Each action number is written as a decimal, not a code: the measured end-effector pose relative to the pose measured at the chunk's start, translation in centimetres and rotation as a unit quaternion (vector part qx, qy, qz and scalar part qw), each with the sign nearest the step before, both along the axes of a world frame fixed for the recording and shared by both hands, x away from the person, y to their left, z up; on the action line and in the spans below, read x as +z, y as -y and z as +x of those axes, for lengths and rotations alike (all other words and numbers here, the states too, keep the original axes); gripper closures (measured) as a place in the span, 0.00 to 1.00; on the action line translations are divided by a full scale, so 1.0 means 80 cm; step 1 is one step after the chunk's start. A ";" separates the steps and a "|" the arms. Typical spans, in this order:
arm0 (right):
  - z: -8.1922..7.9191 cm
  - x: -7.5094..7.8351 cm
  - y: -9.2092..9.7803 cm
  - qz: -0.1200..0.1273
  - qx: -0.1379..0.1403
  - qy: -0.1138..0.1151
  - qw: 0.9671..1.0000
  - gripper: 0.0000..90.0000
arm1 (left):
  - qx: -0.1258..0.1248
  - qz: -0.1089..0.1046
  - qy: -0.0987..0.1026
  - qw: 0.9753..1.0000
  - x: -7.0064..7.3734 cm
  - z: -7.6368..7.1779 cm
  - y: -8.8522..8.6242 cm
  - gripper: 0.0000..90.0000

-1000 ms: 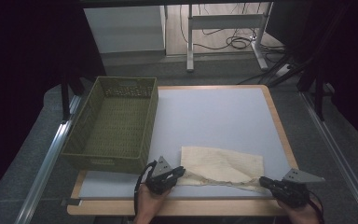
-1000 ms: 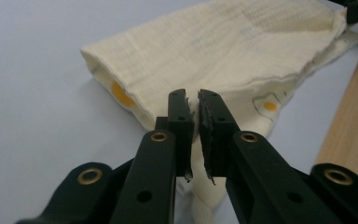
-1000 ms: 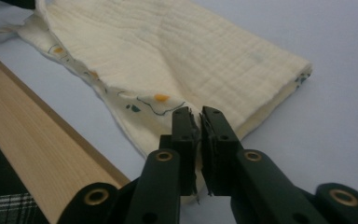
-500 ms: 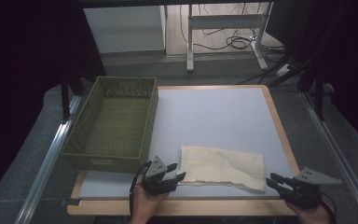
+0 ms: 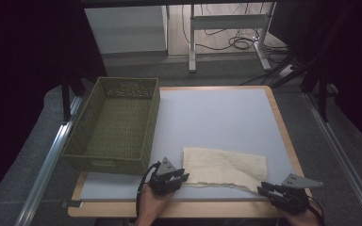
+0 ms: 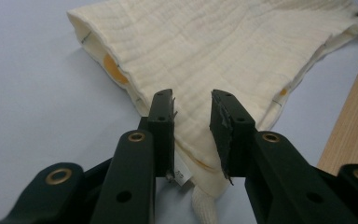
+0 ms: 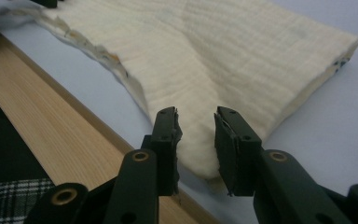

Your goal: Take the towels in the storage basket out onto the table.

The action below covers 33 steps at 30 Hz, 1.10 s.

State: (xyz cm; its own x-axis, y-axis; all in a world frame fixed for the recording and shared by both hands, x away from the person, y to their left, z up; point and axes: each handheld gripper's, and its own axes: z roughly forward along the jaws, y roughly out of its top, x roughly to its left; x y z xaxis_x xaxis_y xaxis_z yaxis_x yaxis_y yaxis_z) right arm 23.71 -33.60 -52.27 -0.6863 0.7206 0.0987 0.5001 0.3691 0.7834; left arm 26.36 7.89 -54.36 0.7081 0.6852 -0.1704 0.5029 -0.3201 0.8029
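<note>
Cloth [image 5: 224, 167] is lying folded on the table [image 5: 217, 113] near its front edge, right of the green basket [image 5: 115, 125]. Left tongs [image 6: 192, 121] and right tongs [image 7: 196, 135] are both spread, each straddling a near corner, not pinching yet. Push each pair deeper so all layers are sitting between the jaws, then close both together, evenly.
</note>
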 end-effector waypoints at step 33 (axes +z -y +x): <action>0.002 -0.004 0.003 0.004 -0.006 -0.001 1.000 0.83 | -0.041 0.027 0.011 0.999 0.024 -0.021 0.002 0.99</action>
State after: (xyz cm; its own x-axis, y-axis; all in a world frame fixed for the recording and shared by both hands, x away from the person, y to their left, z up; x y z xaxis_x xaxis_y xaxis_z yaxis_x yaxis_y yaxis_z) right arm 23.84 -33.83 -52.61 -0.6778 0.7276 0.1056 0.5051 0.3565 0.7860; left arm 24.72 7.70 -52.41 0.7654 0.6325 -0.1187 0.4552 -0.4018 0.7946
